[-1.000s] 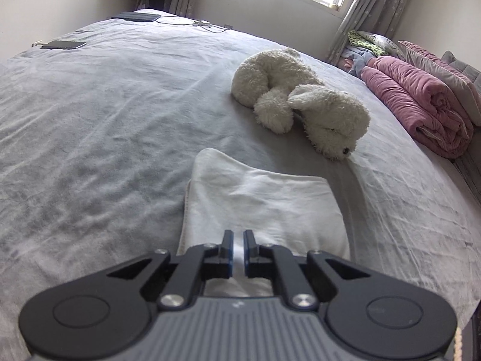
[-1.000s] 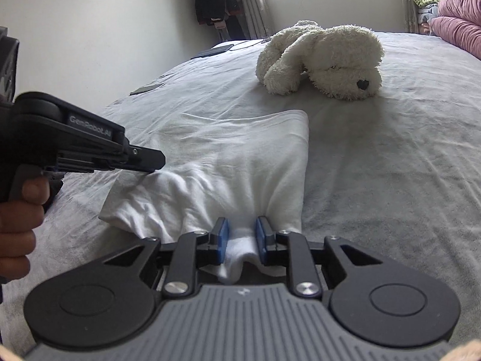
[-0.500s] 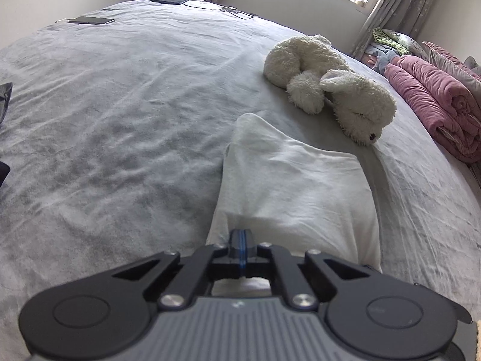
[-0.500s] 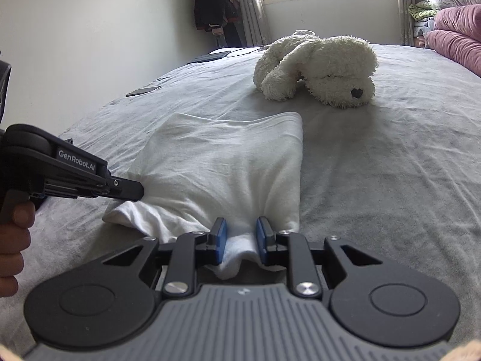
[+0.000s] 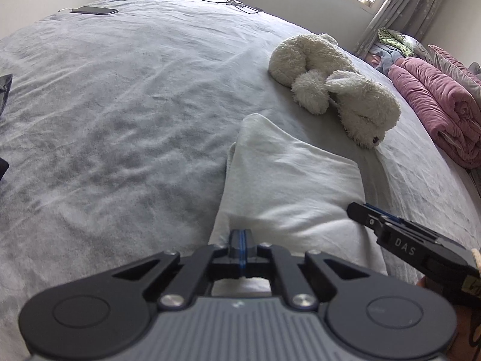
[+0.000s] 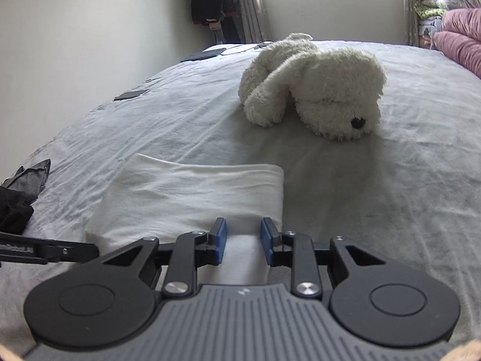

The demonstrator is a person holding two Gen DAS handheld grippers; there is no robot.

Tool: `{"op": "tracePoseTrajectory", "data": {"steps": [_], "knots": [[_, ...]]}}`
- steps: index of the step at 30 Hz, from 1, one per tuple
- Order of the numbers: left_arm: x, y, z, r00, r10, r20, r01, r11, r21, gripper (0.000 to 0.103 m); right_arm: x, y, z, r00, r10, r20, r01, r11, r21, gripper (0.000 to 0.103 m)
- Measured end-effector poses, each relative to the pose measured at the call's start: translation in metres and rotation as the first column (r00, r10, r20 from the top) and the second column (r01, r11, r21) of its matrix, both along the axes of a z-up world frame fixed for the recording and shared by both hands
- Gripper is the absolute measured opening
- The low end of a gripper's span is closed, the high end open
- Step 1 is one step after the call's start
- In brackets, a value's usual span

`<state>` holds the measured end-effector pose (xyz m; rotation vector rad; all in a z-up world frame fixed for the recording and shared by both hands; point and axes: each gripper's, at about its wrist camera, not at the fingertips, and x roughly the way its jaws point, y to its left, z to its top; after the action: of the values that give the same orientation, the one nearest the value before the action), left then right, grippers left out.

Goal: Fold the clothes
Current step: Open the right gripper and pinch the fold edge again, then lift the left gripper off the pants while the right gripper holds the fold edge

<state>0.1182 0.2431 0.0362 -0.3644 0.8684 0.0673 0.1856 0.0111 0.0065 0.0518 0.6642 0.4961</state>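
Left wrist view: left claw is pinching the folded white cotton garment; right claw is straddling it, released, on the grey bed.

My left gripper hides the white garment's near edge, so I cannot tell whether cloth sits between its pads. The dark cloth at the bed's left edge is cut off. Flat dark items at the far edge are too small to identify.
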Motion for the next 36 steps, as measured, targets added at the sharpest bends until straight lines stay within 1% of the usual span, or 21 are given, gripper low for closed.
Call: {"op": "tracePoseTrajectory", "data": {"steps": [1,2,4,5,7,10,11,12,14,15,17,18,21,22,25,28,29,30,31,33,36], "knots": [[0.0,0.0,0.0,1.0,0.001,0.0,-0.001,1.0,-0.002,0.003,0.001,-0.004,-0.005,1.0,-0.011,-0.006,0.011,1.0,-0.002,0.03],[0.0,0.0,0.001,1.0,0.001,0.001,-0.001,1.0,-0.004,0.003,0.002,-0.008,-0.008,1.0,-0.022,-0.016,0.022,1.0,0.0,0.036],[0.0,0.001,0.001,1.0,0.003,0.002,-0.003,1.0,-0.007,0.003,0.004,-0.015,-0.009,0.998,-0.039,-0.039,0.041,0.998,0.046,0.036],[0.0,0.001,0.002,1.0,0.004,0.002,-0.004,1.0,-0.009,0.003,0.003,-0.014,-0.007,0.998,-0.046,-0.04,0.048,0.998,0.041,0.036],[0.0,0.001,0.002,1.0,0.005,0.003,-0.005,1.0,-0.013,0.003,-0.003,-0.004,-0.001,0.999,-0.048,-0.009,0.047,0.999,-0.014,0.036],[-0.002,0.004,0.007,0.999,0.022,0.026,-0.021,0.999,-0.033,0.004,-0.01,-0.005,0.01,0.999,-0.048,0.026,0.047,0.999,0.017,0.036],[-0.003,0.005,0.009,0.999,0.029,0.039,-0.028,0.999,-0.039,0.004,-0.009,-0.008,0.013,0.998,-0.054,0.034,0.053,0.998,0.043,0.036],[-0.002,0.005,0.01,0.998,0.03,0.048,-0.028,0.999,-0.039,0.004,-0.009,-0.011,0.016,0.997,-0.06,0.042,0.057,0.996,0.068,0.033],[-0.002,0.003,0.012,0.997,0.031,0.064,-0.028,0.999,-0.039,0.004,-0.003,-0.01,0.022,0.997,-0.047,0.056,0.042,0.995,0.087,0.004],[-0.002,0.002,0.013,0.997,0.031,0.073,-0.029,0.999,-0.039,0.004,0.001,-0.007,0.023,0.997,-0.037,0.064,0.032,0.997,0.075,0.003],[-0.001,0.0,0.015,0.995,0.032,0.089,-0.029,0.999,-0.039,0.004,0.01,0.002,0.023,0.997,-0.022,0.072,0.02,1.0,0.023,0.003],[-0.001,-0.001,0.016,0.995,0.033,0.095,-0.03,0.999,-0.037,0.004,0.017,0.005,0.018,0.999,-0.024,0.049,0.024,1.0,0.002,0.003],[0.005,-0.002,0.009,0.997,0.044,0.055,-0.044,0.999,0.0,0.004,0.035,0.011,0.001,0.999,-0.046,-0.014,0.045,0.998,-0.045,0.0],[0.006,-0.001,0.007,0.998,0.047,0.037,-0.047,0.999,0.003,0.004,0.035,0.007,-0.002,0.998,-0.054,-0.014,0.054,0.998,-0.022,0.0],[0.007,0.0,0.005,0.999,0.044,0.022,-0.045,0.999,0.018,0.005,0.032,0.001,-0.006,0.997,-0.077,-0.017,0.078,0.997,0.018,0.0],[0.007,0.001,0.006,0.999,0.051,0.019,-0.052,0.999,0.016,0.005,0.028,0.007,0.001,0.995,-0.096,-0.004,0.096,0.995,-0.03,0.001],[0.007,0.003,0.007,0.998,0.058,0.019,-0.058,0.998,0.008,0.005,0.027,0.009,0.005,0.995,-0.096,0.002,0.096,0.995,-0.036,0.014],[0.006,0.005,0.007,0.997,0.069,0.022,-0.069,0.998,-0.009,0.005,0.024,0.011,0.009,0.996,-0.085,0.01,0.085,0.996,-0.024,0.018],[0.005,0.009,0.008,0.997,0.079,0.024,-0.078,0.997,-0.027,0.005,0.022,0.014,0.014,0.997,-0.07,0.018,0.071,0.997,-0.013,0.018],[0.004,0.015,0.009,0.995,0.1,0.028,-0.099,0.994,-0.055,0.006,0.017,0.023,0.022,1.0,-0.007,0.024,0.007,1.0,0.008,0.018],[0.003,0.022,0.006,0.99,0.144,0.0,-0.144,0.988,-0.055,0.01,0.013,0.042,0.03,0.994,0.107,0.01,-0.107,0.994,0.037,0.018]]}}
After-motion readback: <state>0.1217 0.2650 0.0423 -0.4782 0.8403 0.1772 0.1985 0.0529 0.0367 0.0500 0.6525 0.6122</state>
